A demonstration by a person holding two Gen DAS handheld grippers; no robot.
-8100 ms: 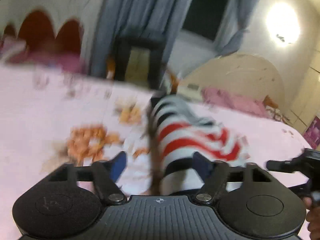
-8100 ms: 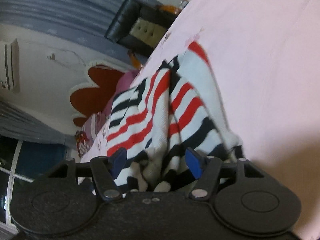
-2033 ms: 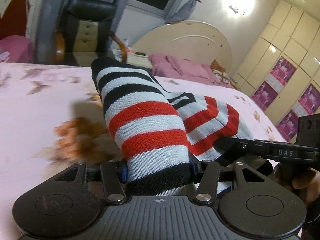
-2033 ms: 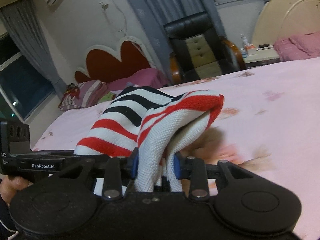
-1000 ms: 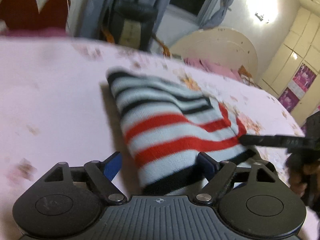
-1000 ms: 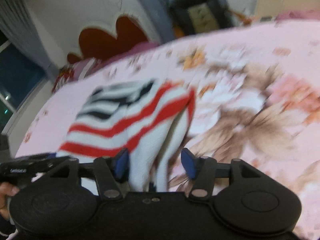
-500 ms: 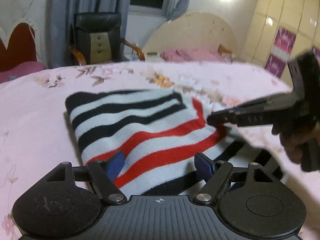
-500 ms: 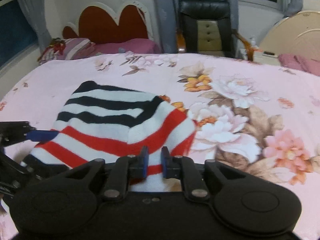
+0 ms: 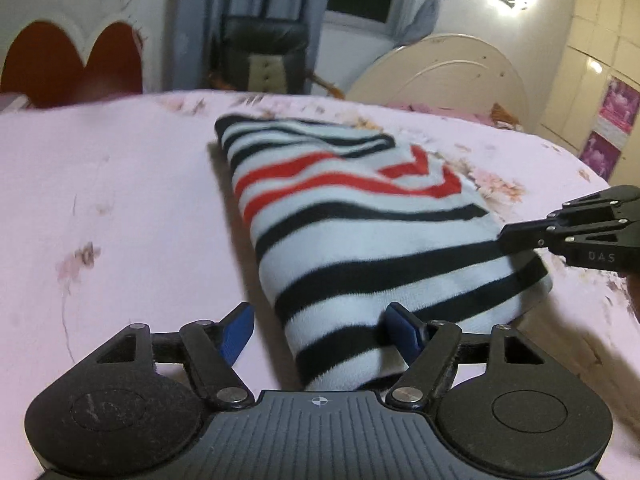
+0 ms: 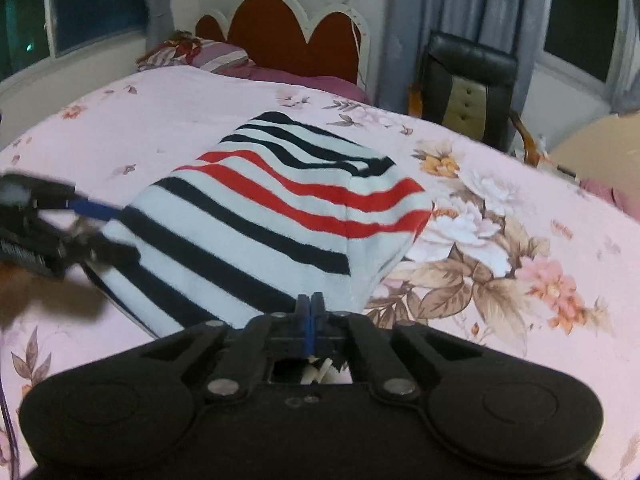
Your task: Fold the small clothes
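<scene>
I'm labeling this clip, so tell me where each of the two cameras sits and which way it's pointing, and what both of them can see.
Left wrist view: on the left gripper, looking low across the pink bedsheet at the folded striped sweater; its open blue fingers straddle the near corner.
Right wrist view: on the right gripper, facing the red headboard; its fingers are closed at the sweater's near edge.
Shared: the sweater, the bedsheet, the black chair, and each view shows the other gripper at the sweater's side.
</scene>
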